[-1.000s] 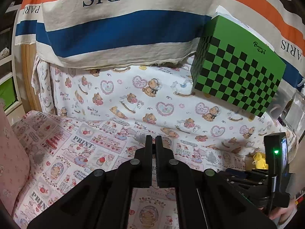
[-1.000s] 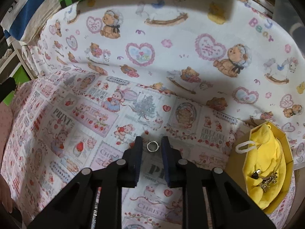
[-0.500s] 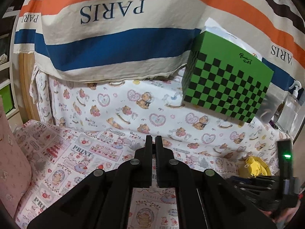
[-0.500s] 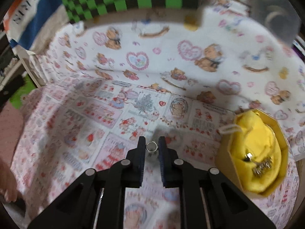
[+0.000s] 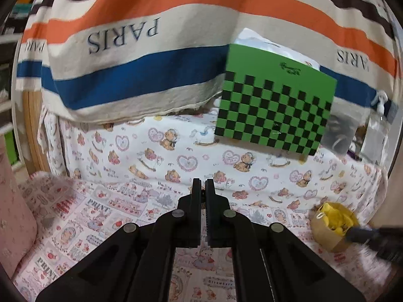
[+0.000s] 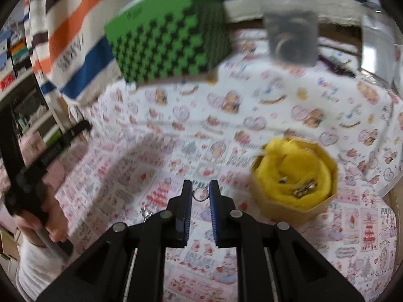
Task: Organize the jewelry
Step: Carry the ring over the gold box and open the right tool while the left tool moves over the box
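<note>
the right gripper [image 6: 200, 193] held a small silver ring [image 6: 200, 194] pinched between its fingertips, at the lower centre of the right wrist view. the jaws stood only as far apart as the ring is wide, a light hold that seemed meant to keep so small a piece from slipping or springing away. the ring hung above the printed cloth [image 6: 131, 176] rather than on it, though blur made the gap hard to judge.

just to the right of the ring in that frame sat the jewelry box [image 6: 294, 201], an octagonal card box lined with yellow fabric, open side up. metal pieces already lay in its hollow, so the box was probably where the ring belonged, and the soft lining was likely there to cushion it.

the left gripper [image 5: 203, 188] was closed with nothing between its fingers, held at the lower centre of its own view, seemingly parked out of the way. the same box [image 5: 325, 236] showed at the lower right there. a green checkered box [image 5: 274, 110] stood in the upper right, against a striped towel [image 5: 141, 58].
</note>
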A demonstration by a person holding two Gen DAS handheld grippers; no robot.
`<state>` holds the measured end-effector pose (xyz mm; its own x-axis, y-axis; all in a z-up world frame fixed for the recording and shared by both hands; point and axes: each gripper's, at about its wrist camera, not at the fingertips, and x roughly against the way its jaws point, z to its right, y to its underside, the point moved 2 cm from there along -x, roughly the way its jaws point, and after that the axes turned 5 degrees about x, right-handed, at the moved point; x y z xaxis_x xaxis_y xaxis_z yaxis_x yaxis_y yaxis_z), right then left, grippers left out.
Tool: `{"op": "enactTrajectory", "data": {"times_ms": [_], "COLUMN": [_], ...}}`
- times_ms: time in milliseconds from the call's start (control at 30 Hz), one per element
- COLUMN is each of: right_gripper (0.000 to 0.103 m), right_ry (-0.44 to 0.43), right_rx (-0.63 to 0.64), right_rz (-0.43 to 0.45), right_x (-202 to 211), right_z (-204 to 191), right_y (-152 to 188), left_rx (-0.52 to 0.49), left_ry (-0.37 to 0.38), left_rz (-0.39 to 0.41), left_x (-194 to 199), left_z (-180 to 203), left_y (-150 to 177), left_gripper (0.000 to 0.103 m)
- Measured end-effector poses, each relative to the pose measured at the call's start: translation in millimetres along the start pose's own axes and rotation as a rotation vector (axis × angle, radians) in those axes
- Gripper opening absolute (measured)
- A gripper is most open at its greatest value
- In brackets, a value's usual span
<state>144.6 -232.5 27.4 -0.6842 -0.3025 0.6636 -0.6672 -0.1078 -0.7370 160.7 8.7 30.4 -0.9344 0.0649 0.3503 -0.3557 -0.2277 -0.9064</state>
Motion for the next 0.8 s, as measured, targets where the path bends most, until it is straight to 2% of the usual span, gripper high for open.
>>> {"op": "enactTrajectory", "data": {"times_ms": [133,233,300,367,567,700,800], "right_gripper": [0.012,0.012,0.012,0.012,0.012,0.013,0.013], "right_ry": [-0.011,-0.003,0.005,0.053,0.073,0.040,0.025], "right_rx": [-0.042,-0.075,-0.092,-0.096,-0.174,-0.244,-0.292], "right_rz": [0.079,0.138,0.164,0.163,0.164,0.166,0.158], "right_x": [11.2,20.6,23.1,20.7,16.7,14.1,6.8], "right_z": [18.0,34.0,44.6,55.9,93.3,116.3,130.3], "right_y": [-4.9,-4.6,-3.5,-2.4,1.6,4.7,8.9], "left_rx": [-0.036,-0.036,-0.047,-0.069,-0.095,-0.104,-0.114], "left_ry": [0.019,0.054,0.050,0.045,0.073,0.068,0.080], "left_rz": [0.038,0.021,0.010,0.007,-0.003,0.017,0.001], "left_x": [5.2,3.8,1.7,0.9,6.3,12.0,12.5], "left_z": [9.0,13.4,17.0,21.7,36.5,46.7,52.6], "left_y": [2.8,5.5,7.9,10.5,15.6,20.0,24.5], "left_gripper": [0.002,0.002,0.002,0.002,0.002,0.002,0.002]}}
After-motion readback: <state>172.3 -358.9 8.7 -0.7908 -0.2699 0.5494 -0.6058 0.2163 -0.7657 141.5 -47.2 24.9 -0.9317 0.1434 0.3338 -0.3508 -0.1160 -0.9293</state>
